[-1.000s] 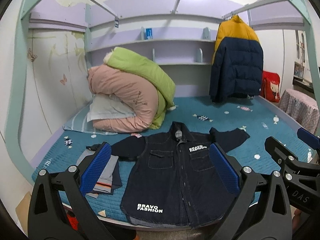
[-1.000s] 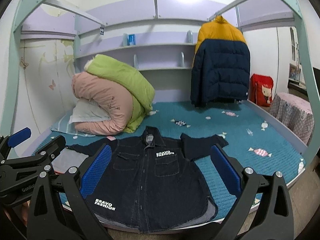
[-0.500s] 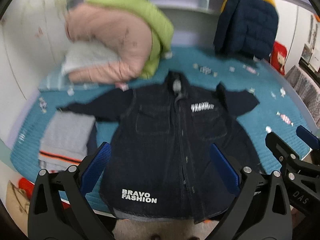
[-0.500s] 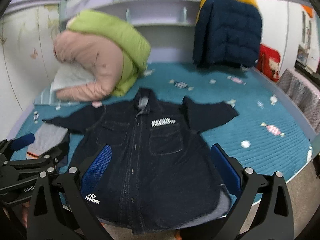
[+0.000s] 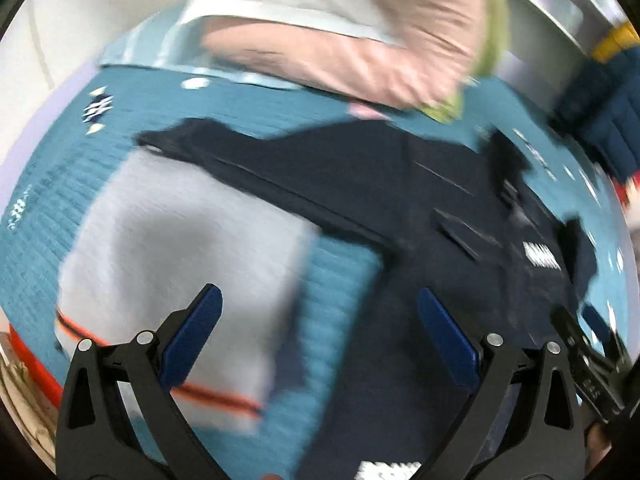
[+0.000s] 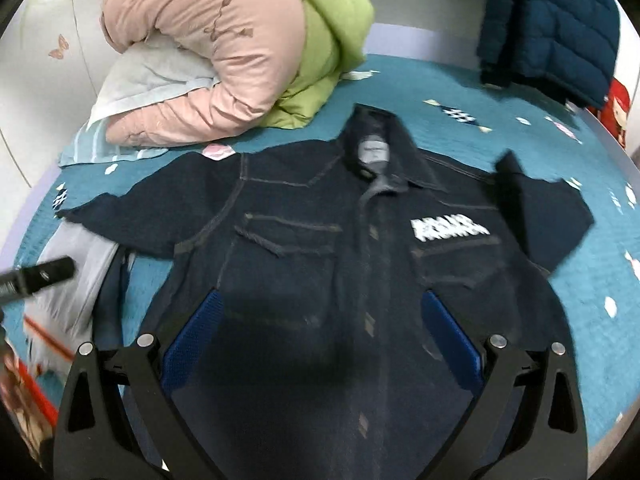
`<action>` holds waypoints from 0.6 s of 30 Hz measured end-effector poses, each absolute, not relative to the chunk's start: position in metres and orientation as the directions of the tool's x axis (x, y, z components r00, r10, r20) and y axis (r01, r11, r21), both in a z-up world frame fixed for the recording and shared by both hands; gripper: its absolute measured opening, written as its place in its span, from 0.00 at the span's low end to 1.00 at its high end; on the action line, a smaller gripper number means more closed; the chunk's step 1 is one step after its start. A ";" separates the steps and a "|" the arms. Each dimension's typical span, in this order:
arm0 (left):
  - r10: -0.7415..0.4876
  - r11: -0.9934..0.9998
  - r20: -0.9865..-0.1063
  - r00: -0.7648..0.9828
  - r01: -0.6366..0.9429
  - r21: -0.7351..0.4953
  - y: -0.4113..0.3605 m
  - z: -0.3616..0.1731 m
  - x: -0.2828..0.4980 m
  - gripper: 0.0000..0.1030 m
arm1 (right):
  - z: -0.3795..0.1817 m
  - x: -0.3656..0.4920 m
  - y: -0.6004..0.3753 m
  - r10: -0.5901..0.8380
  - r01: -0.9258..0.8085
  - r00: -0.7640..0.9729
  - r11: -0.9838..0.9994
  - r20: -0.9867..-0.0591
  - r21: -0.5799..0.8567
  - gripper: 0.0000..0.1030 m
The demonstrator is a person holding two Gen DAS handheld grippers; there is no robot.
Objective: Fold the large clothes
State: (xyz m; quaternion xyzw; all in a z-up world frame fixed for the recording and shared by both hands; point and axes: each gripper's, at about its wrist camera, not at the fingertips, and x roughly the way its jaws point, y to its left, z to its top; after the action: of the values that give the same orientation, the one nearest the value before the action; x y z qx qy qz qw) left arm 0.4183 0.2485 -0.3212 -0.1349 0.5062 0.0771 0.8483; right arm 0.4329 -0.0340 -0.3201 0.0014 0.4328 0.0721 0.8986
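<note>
**Folding Not Yet Begun**

While the grey folded garment [image 5: 176,256] lies finished at left, the denim jacket [image 6: 340,280] lies spread flat on the bed [image 6: 580,340], unfolded. Left tongs [image 5: 318,338] and right tongs [image 6: 320,336] both gape wide, empty.

Bare bed [image 6: 592,312] lies open right of the jacket [image 6: 320,280], while a folded grey garment [image 5: 176,240] crowds its left sleeve, the rolled quilts [image 6: 224,56] block the far left, and a hanging coat [image 6: 548,28] blocks the far right.
</note>
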 end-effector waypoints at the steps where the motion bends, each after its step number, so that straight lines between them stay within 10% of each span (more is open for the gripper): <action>1: 0.012 0.947 -0.877 0.481 -0.286 -0.143 0.265 -0.323 0.426 0.95 | -0.324 0.441 -0.028 0.133 -0.136 0.614 0.989 -0.778 0.062 0.93; 16: -0.047 0.853 -0.873 0.486 -0.435 -0.289 0.404 -0.368 0.527 0.95 | -0.365 0.496 0.027 0.173 -0.220 0.566 0.974 -0.806 0.055 0.93; 18: -0.027 0.866 -0.871 0.490 -0.424 -0.265 0.400 -0.365 0.528 0.81 | -0.365 0.500 0.025 0.173 -0.212 0.566 0.975 -0.806 0.060 0.93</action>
State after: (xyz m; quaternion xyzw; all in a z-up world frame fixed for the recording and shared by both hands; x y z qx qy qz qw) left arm 0.5284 0.4004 -0.3653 -0.2299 0.4907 0.1194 0.8319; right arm 0.4999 0.0254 -0.3647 -0.0216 0.4528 0.1088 0.8847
